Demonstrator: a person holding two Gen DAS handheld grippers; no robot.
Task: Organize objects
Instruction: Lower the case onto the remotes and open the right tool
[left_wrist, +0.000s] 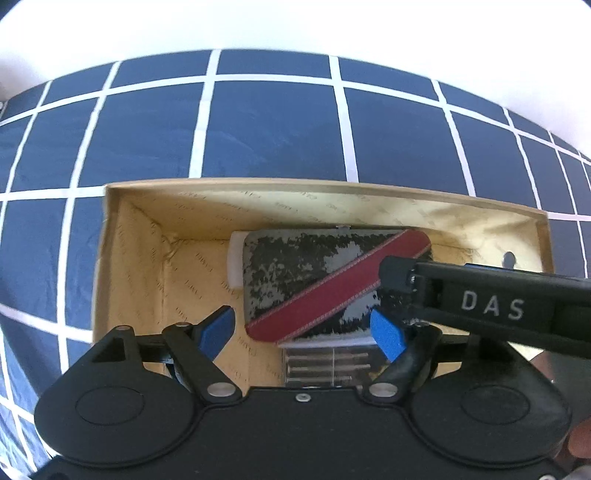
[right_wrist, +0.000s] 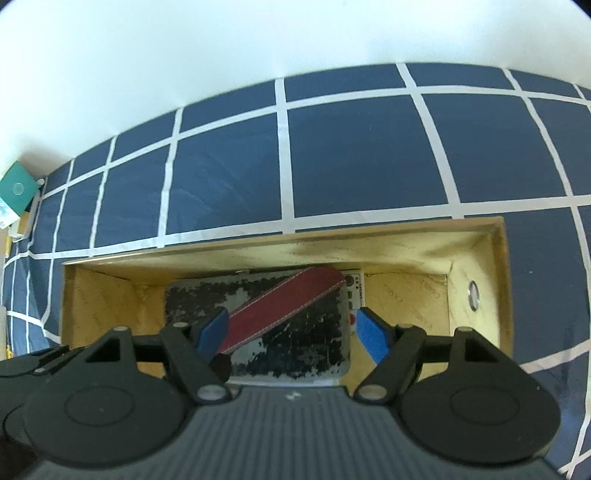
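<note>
Worn black case (left_wrist: 314, 280) with red strap (left_wrist: 332, 288) lies in the cardboard box (left_wrist: 258, 184), lower centre of frame, atop a clear packet of screws (left_wrist: 325, 365). Left gripper (left_wrist: 306, 328) and right gripper (right_wrist: 291, 332) hover partly open, holding nothing. A careless descent could jam a finger on the case or tip the box.

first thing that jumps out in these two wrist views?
The open cardboard box on the navy grid-patterned cloth, seen from above in both views. Inside it lies a worn black-and-silver case crossed by a diagonal red strap, with a clear packet of screws at its near edge. Both claws hang over the case with jaws apart, left claw and right claw, gripping nothing.
</note>
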